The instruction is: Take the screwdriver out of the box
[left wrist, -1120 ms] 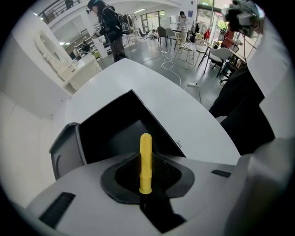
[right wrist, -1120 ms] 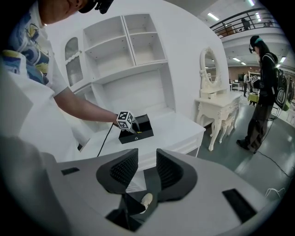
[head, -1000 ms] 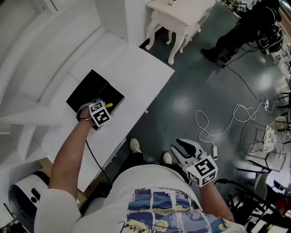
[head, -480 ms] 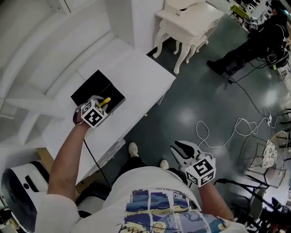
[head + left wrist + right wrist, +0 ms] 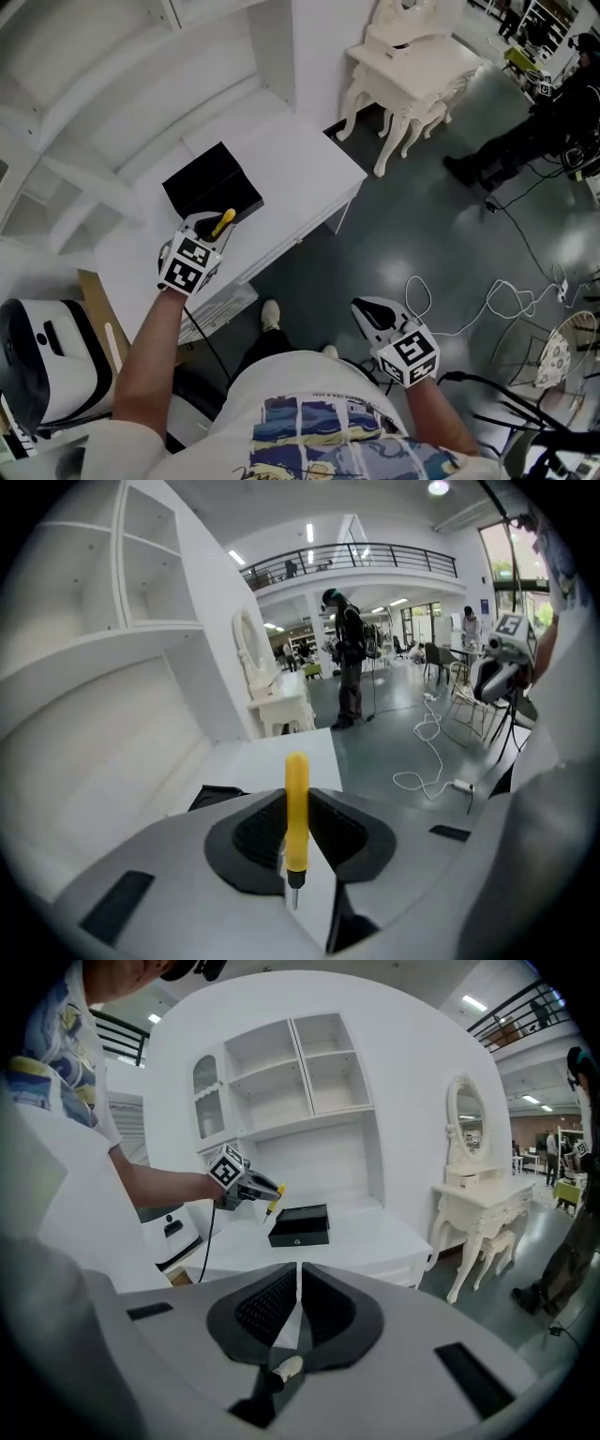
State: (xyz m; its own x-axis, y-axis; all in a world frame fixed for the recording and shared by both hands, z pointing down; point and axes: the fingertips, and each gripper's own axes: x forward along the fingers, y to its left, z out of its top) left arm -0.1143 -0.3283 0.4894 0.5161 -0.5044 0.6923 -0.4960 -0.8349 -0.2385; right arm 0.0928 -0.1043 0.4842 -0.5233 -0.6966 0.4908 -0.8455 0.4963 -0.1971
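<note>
The yellow-handled screwdriver (image 5: 223, 222) is clamped between the pads of my left gripper (image 5: 217, 230) and hangs in the air above the white desk (image 5: 300, 169), clear of the black box (image 5: 211, 187). In the left gripper view the screwdriver (image 5: 296, 808) stands upright between the jaws, handle up and its metal tip down. The box (image 5: 299, 1224) sits on the desk behind it, and the screwdriver (image 5: 274, 1199) shows beside it. My right gripper (image 5: 364, 307) hovers low over the floor in front of the person's body; its jaws (image 5: 298, 1283) are closing with nothing between them.
A white shelf unit rises behind the desk. An ornate white dressing table (image 5: 422, 66) stands to its right. White cables (image 5: 487, 300) lie on the grey floor, a person in dark clothes (image 5: 548, 127) stands far right, and a rounded white appliance (image 5: 47, 356) sits at lower left.
My left gripper rose out of the box with the screwdriver and rolled as it came toward the desk's front. My right gripper's jaws closed from wide open to nearly together.
</note>
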